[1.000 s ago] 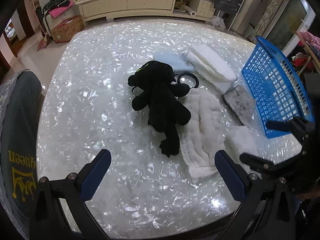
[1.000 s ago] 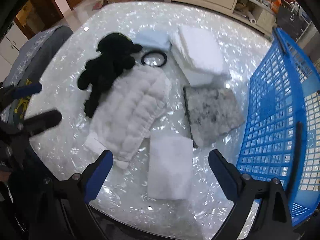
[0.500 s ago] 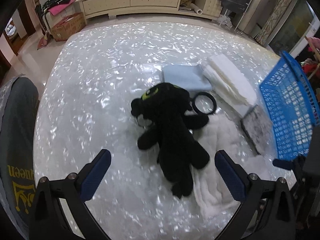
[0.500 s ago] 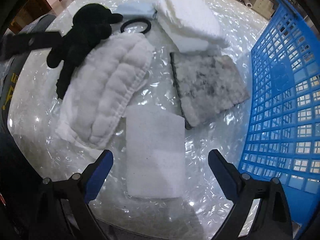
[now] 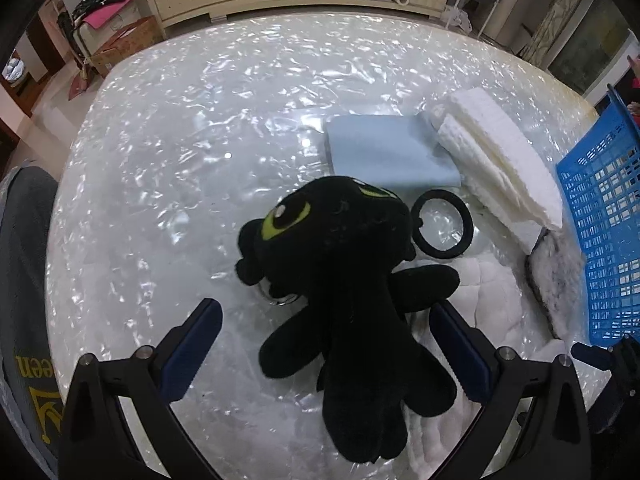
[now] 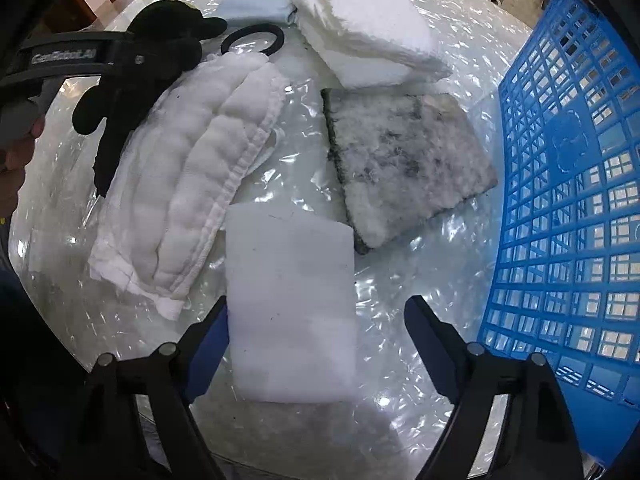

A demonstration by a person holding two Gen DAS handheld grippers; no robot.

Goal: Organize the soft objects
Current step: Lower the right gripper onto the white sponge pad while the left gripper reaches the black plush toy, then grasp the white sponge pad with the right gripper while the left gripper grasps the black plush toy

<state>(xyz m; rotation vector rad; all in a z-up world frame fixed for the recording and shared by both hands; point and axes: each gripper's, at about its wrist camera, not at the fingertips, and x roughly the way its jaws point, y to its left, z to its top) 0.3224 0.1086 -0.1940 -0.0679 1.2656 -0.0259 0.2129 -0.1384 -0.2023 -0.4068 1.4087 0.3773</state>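
A black plush toy [image 5: 344, 272] with green eyes lies on the shiny white table [image 5: 160, 184]. My left gripper [image 5: 328, 348] hangs open over it, the toy's lower body between the fingers, neither pad pressing it. A flat white foam pad [image 6: 290, 300] lies between the fingers of my right gripper [image 6: 316, 340], whose jaws are closing. The left pad sits at the foam's edge, while the right pad stands clear of it. A blue plastic basket [image 6: 568, 184] stands at the right.
A white quilted cloth [image 6: 192, 184] lies partly under the plush. A grey-speckled fuzzy pad [image 6: 404, 160], a stack of white folded cloths [image 6: 368, 40], a light-blue pad [image 5: 384, 156] and a black ring [image 5: 442, 224] lie nearby. A grey chair back [image 5: 24, 280] stands at the left.
My left gripper has come forward and down until the plush lies between its fingers. My right gripper has sunk over the white foam pad and its jaws have narrowed.
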